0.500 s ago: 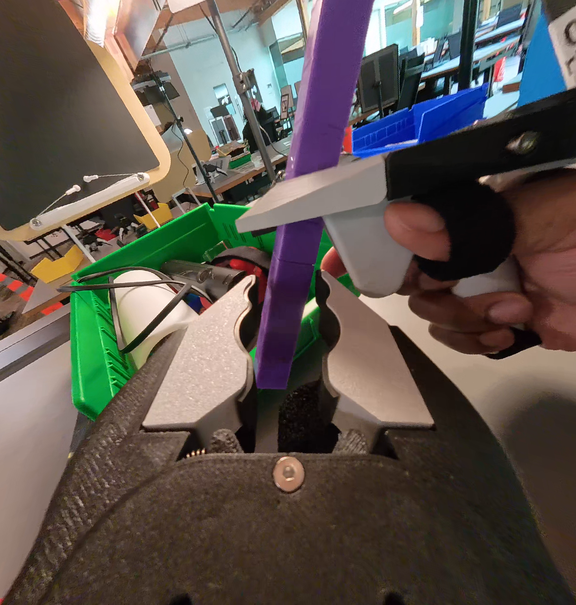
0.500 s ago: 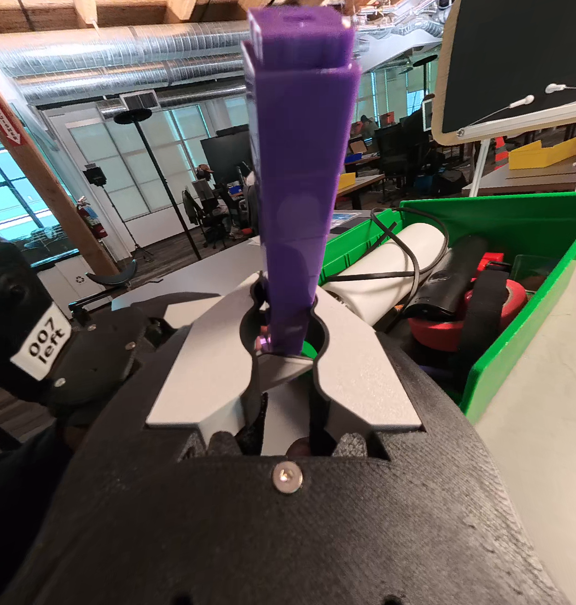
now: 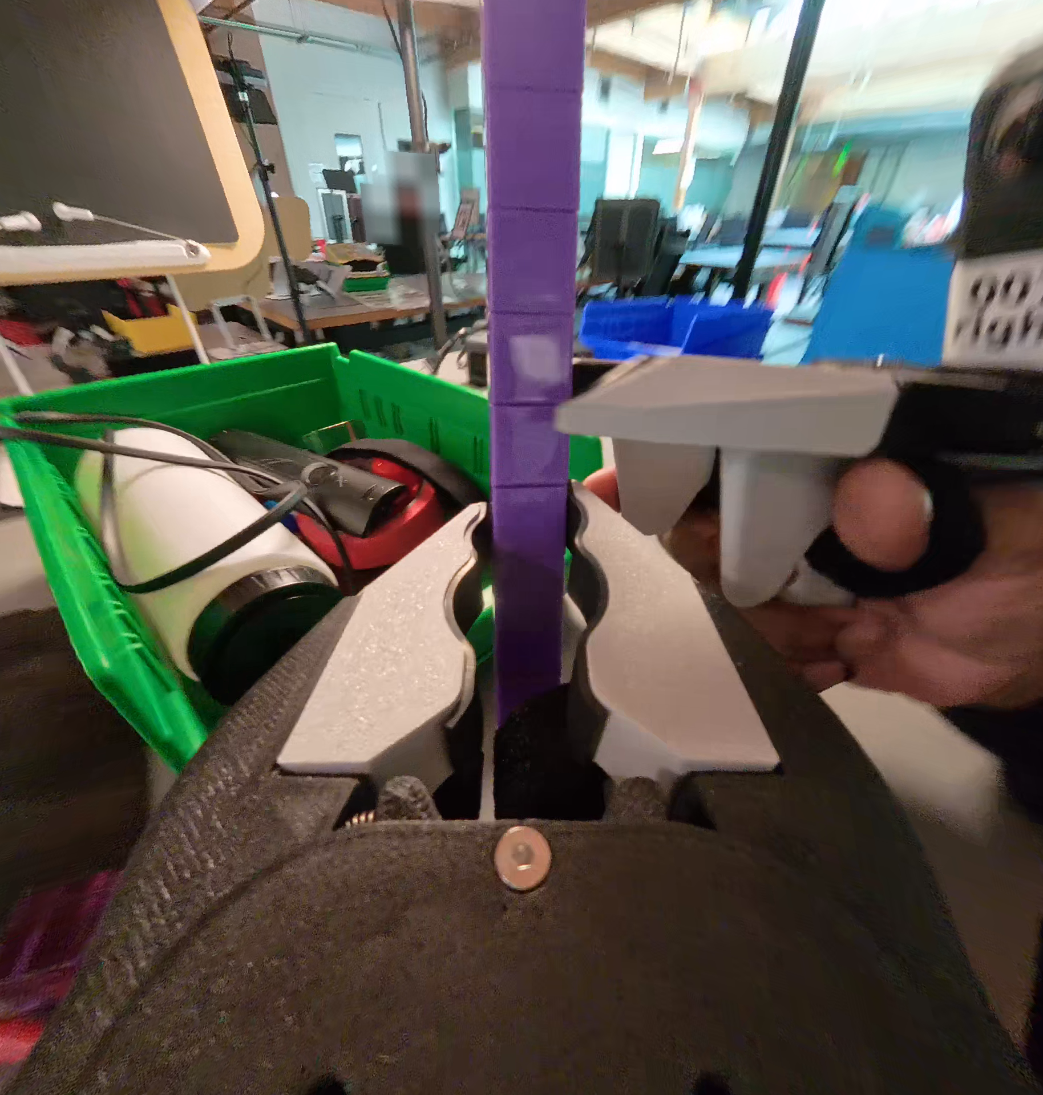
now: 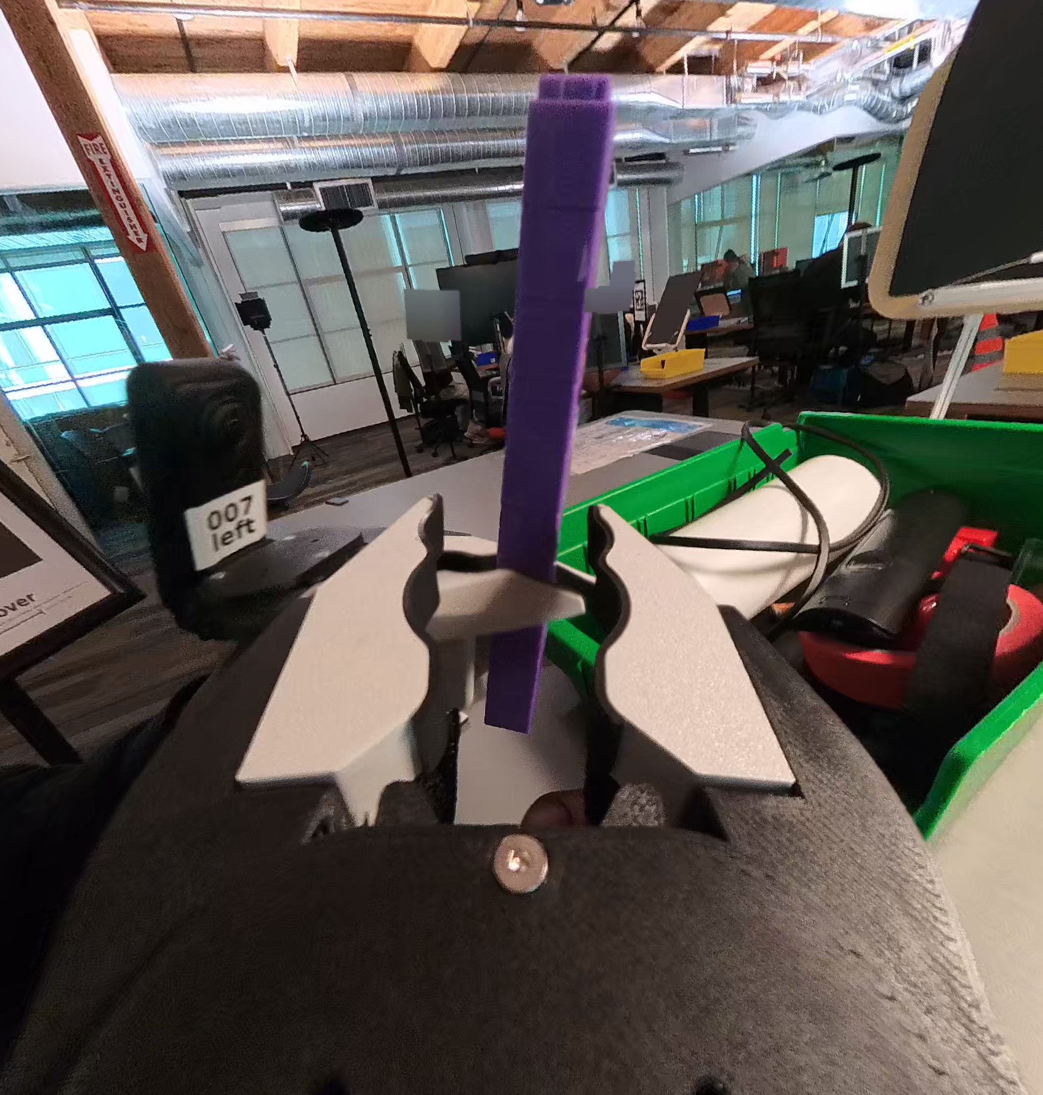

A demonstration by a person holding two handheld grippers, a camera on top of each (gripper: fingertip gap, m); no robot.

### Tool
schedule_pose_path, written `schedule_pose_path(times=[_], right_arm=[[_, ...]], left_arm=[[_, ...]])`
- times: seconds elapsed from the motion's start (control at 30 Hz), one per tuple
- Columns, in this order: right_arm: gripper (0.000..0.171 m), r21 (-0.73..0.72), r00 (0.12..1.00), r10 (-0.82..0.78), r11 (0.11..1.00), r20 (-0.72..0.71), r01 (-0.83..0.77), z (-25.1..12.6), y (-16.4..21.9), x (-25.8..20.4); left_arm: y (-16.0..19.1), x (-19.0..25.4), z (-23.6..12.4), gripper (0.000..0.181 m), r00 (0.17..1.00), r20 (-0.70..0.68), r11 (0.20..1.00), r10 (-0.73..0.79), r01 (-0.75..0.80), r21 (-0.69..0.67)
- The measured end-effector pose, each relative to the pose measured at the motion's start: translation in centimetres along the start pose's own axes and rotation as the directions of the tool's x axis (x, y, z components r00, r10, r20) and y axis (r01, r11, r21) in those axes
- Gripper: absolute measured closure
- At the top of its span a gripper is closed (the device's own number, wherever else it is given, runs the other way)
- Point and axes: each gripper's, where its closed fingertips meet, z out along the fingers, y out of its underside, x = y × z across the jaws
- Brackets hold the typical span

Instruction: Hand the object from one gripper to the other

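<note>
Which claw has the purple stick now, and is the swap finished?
The swap looks nearly finished. The left gripper is shut on the purple stick, so the taking part looks done. The right gripper is open, its fingers apart from the stick, so it has let go. Left to do: pull the right gripper clear.

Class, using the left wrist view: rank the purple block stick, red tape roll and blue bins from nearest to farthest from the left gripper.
1. Purple block stick, between the left gripper's jaws.
2. Red tape roll, left, inside the green bin.
3. Blue bins, right background.
</note>
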Motion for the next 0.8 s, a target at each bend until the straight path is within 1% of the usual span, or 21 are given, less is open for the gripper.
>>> schedule_pose_path(times=[0.07,0.13,0.2,0.27,0.4,0.53,0.6,0.7,0.8], right_arm=[[0.12,0.007,1.0,-0.026,1.0,0.006,0.025,-0.1,-0.1,-0.3],[0.121,-0.022,0.999,-0.034,0.999,0.012,0.034,0.1,0.5,-0.4],[0.121,-0.066,0.999,-0.036,0.997,0.02,0.037,0.4,1.4,-0.6],[0.122,-0.114,0.998,-0.047,0.992,0.032,0.051,0.7,2.3,-0.9],[0.125,-0.136,0.996,-0.065,0.988,0.063,0.073,0.8,2.9,-1.6],[0.124,-0.162,0.992,-0.108,0.98,0.073,0.118,0.9,3.4,-2.0],[0.121,-0.178,0.986,-0.144,0.972,0.082,0.156,1.0,3.8,-2.3],[0.121,-0.2,0.972,-0.221,0.952,0.078,0.232,1.2,4.3,-2.5],[0.12,-0.187,0.965,-0.256,0.946,0.06,0.263,1.2,4.0,-2.4]], left_arm=[[-1.2,-0.7,-0.6,0.158,0.984,-0.06,0.982,-0.167,0.171,0.077],[-2.3,-1.6,-1.3,0.158,0.94,-0.132,0.932,-0.314,0.331,0.145],[-3.0,-2.0,-1.9,0.158,0.9,-0.196,0.888,-0.389,0.423,0.182],[-3.2,-1.9,-2.0,0.158,0.895,-0.211,0.881,-0.393,0.432,0.192],[-4.0,-2.0,-2.3,0.158,0.897,-0.219,0.868,-0.385,0.432,0.243],[-4.3,-3.0,-2.7,0.158,0.896,-0.186,0.85,-0.402,0.441,0.287],[-4.5,-3.2,-2.9,0.158,0.9,-0.17,0.848,-0.401,0.435,0.304],[-4.5,-3.0,-2.8,0.158,0.91,-0.158,0.859,-0.384,0.415,0.301],[-4.6,-3.2,-2.9,0.158,0.906,-0.162,0.851,-0.391,0.423,0.313]])
